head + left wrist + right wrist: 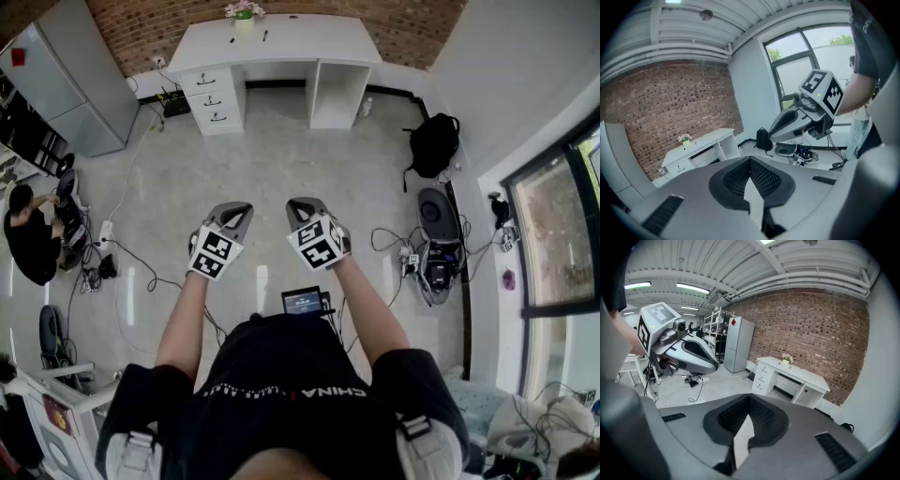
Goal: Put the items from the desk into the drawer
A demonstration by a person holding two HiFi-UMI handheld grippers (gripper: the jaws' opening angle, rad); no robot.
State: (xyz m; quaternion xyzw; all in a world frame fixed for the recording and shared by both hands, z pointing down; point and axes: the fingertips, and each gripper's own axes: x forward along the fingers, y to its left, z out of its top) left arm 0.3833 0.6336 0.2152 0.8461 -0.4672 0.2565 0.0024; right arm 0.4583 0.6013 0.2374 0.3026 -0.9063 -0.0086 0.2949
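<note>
The left gripper (234,209) and the right gripper (300,204) are held side by side, each closed tip to tip with nothing gripped. Well apart from them, small dark items (265,36) and a flower pot (244,12) are seen on the white tabletop (300,42), above closed drawers (215,97).

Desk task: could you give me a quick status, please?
Left gripper, right gripper shut, empty. Desk far across floor; drawers closed, items on top. Cables beside path.

Desk (300,37) backs onto the wall (394,23), flower pot (244,11) on top, drawers (214,97) in its left end, backpack (434,143) off to its right, cabinet (75,84) to its left.
</note>
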